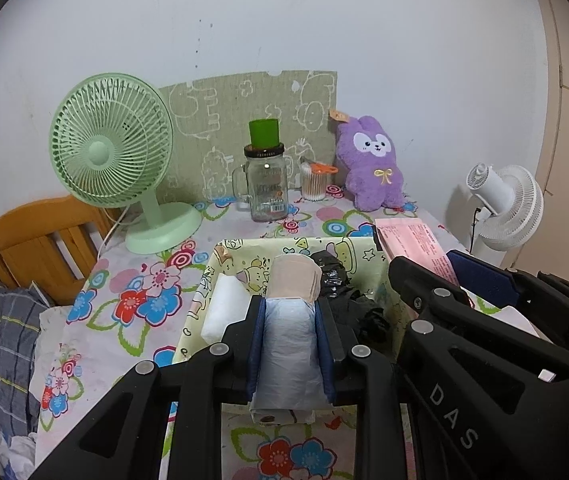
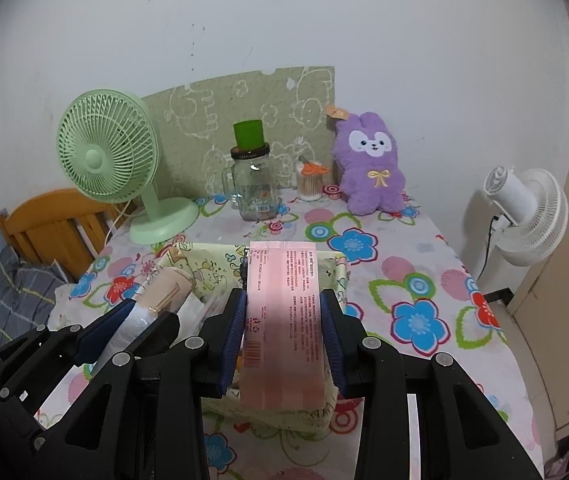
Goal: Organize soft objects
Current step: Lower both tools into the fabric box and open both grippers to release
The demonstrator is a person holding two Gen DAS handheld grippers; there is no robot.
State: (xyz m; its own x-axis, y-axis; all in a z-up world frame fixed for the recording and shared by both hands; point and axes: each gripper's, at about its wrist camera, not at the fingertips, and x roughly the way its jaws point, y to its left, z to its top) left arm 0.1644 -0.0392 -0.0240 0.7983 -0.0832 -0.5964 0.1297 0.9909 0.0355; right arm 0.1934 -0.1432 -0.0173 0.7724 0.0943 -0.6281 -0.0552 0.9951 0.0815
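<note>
Left wrist view: table with floral cloth (image 1: 132,304) against a white wall; green desk fan (image 1: 112,152), glass mug jar (image 1: 266,188) with a green cup on its lid, cotton swab jar (image 1: 313,182), purple plush bunny (image 1: 372,164) along the back, white standing fan (image 1: 504,204) off to the right, wooden bed headboard (image 1: 32,240) at left. Left gripper (image 1: 290,332) held low over the near edge of the yellow fabric basket (image 1: 220,264), pads clamped on a pale blue-white bag roll (image 1: 288,344) with a beige paper band at its far end. Roll tip reaches over the basket, beside a white roll (image 1: 224,308) and black plastic bags (image 1: 340,288) inside. Right gripper enters from the right, angled toward the basket.

Right wrist view: same table and wall. Right gripper (image 2: 284,328) points forward above the basket (image 2: 188,260), fingers closed on a pink packet (image 2: 284,312), which hangs over the basket. Left gripper at lower left, roll between its pads.
</note>
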